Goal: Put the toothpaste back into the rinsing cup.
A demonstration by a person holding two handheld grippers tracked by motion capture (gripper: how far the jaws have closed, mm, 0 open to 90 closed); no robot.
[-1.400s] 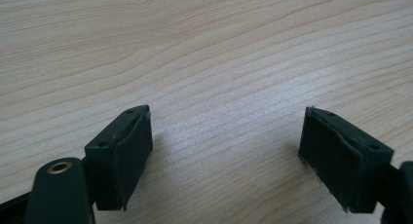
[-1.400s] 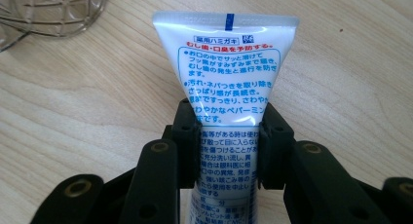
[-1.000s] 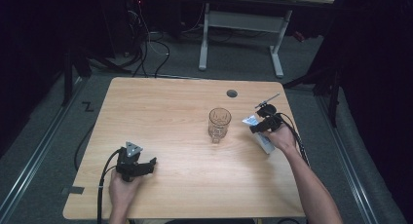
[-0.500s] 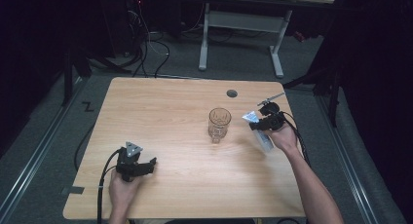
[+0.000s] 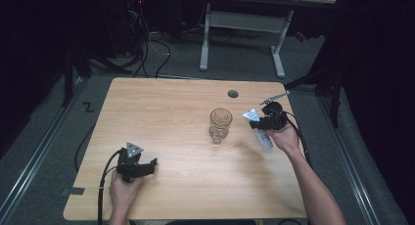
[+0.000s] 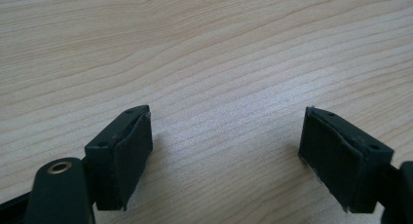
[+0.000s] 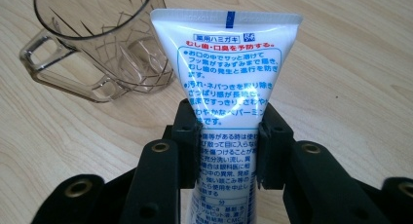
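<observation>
Right gripper view — right gripper (image 7: 227, 136) clamped on toothpaste tube (image 7: 226, 73), beside clear mug (image 7: 104, 44); left gripper (image 6: 226, 151) wide.

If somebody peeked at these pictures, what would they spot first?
A white toothpaste tube with blue writing, pinched between the right gripper jaws at the table's right side. Just left of it stands a clear plastic mug mid-table. The left gripper rests open near the front edge.

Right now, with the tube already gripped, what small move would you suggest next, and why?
Probably carry the toothpaste tube over the clear cup and lower it in. The right gripper is shut on the tube, its crimped end points toward the cup nearby, and the cup stands upright.
</observation>
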